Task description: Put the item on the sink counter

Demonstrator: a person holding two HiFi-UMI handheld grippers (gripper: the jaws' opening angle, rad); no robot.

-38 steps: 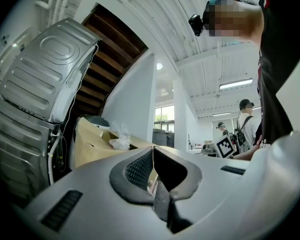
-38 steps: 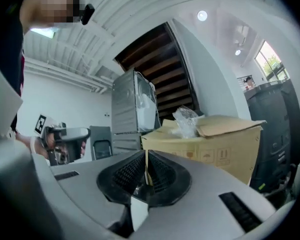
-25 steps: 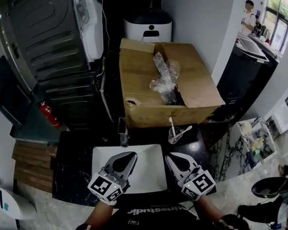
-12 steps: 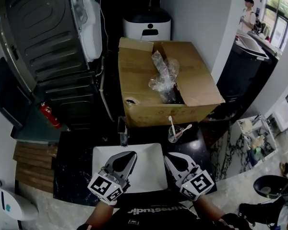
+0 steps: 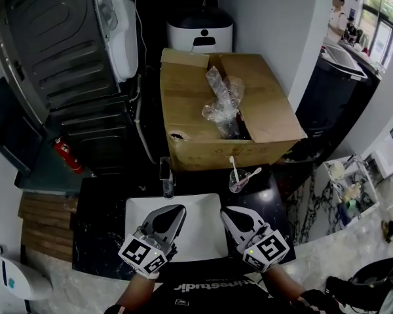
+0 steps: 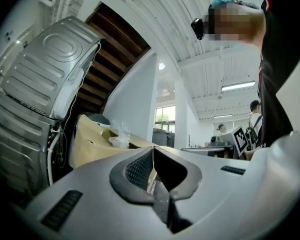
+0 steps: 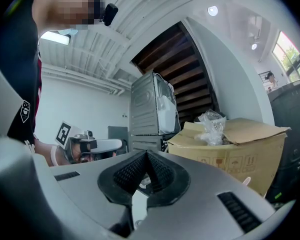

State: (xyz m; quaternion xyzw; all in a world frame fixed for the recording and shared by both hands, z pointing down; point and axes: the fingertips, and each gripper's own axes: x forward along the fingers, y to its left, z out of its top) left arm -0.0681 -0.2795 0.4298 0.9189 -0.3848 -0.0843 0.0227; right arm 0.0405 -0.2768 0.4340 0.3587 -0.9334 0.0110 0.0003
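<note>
A white sink basin (image 5: pixel 200 237) is set in a black counter (image 5: pixel 101 224), with a faucet (image 5: pixel 165 175) behind it. On the counter's back right stands a clear cup with toothbrushes (image 5: pixel 238 183). My left gripper (image 5: pixel 176 209) (image 6: pixel 152 148) hovers over the basin's left half, shut with nothing in it. My right gripper (image 5: pixel 226 210) (image 7: pixel 146 153) hovers over the basin's right edge, also shut and empty. Both point away from me toward an open cardboard box (image 5: pixel 262 120) that holds crumpled clear plastic wrap (image 5: pixel 221 103).
A grey machine (image 5: pixel 59 51) fills the left, with a red fire extinguisher (image 5: pixel 67 156) below it. A white appliance (image 5: pixel 200 34) stands behind the box. A wire rack (image 5: pixel 347 188) is at the right, and a person (image 5: pixel 337 18) stands far back right.
Both grippers have drifted very slightly toward me and stay shut. The whole view has shifted a little; nothing on the counter has moved.
</note>
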